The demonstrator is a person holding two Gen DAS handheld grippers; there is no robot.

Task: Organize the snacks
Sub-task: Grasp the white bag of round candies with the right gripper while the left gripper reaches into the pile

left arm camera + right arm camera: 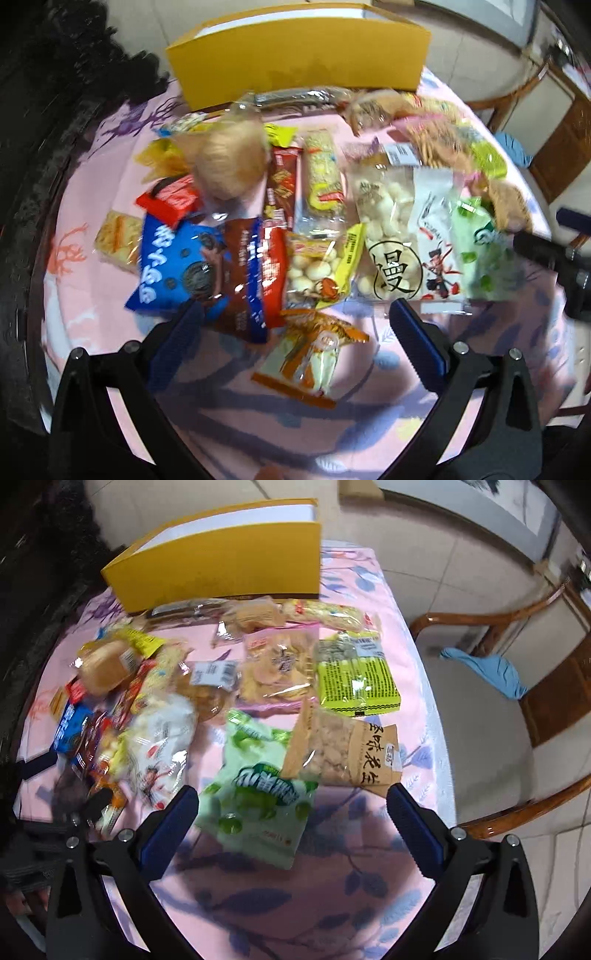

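Several snack packs lie spread over a pink flowered tablecloth. An orange-and-white packet lies between the fingers of my open left gripper; a blue cookie bag and a brown-red bar pack sit just ahead to the left. My right gripper is open above a green candy bag, with a brown peanut bag just beyond. A yellow box with a white inside stands at the table's far edge. Both views are blurred.
A lime-green pack and a pink cracker bag lie mid-table. The other gripper enters the left wrist view at right. A wooden chair with a blue cloth stands right of the table. Tiled floor lies beyond.
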